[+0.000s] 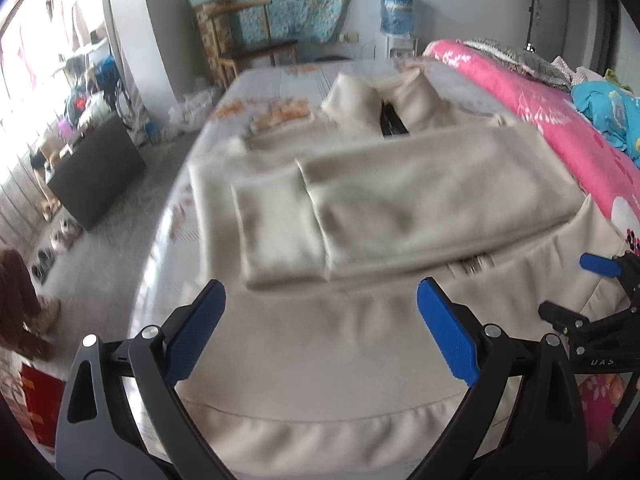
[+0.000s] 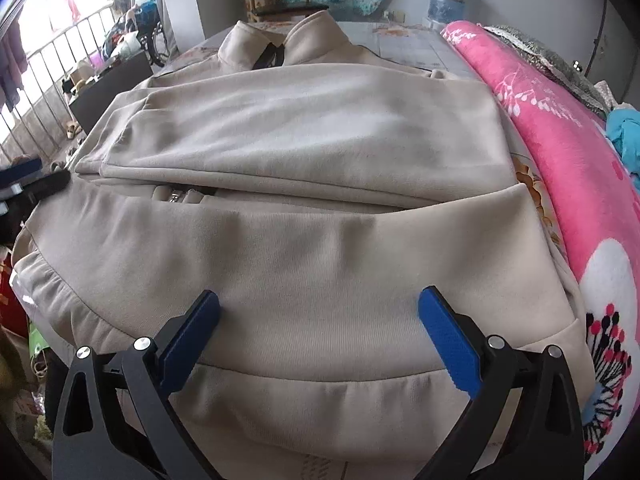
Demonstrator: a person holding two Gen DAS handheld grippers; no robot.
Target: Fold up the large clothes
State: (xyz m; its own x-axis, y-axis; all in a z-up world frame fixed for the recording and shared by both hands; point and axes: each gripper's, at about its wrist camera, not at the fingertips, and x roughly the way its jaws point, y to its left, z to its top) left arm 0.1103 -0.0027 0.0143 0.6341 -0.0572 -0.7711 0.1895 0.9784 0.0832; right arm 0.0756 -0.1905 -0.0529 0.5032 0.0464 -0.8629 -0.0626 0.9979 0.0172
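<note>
The left gripper [image 1: 320,320] and right gripper [image 2: 320,320] are held with fingers apart above the hem of the jacket [image 2: 312,248], spread on the bed [image 1: 280,80], sleeves already crossed, likely for lifting the hem.

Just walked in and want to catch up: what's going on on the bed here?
A person with a two-finger gripper in each hand is folding a large beige zip-up jacket on the grey patterned bed sheet. Both sleeves are already folded across its front. The left gripper and right gripper are open above the hem, gripping nothing. A pink floral blanket lies alongside.
</note>
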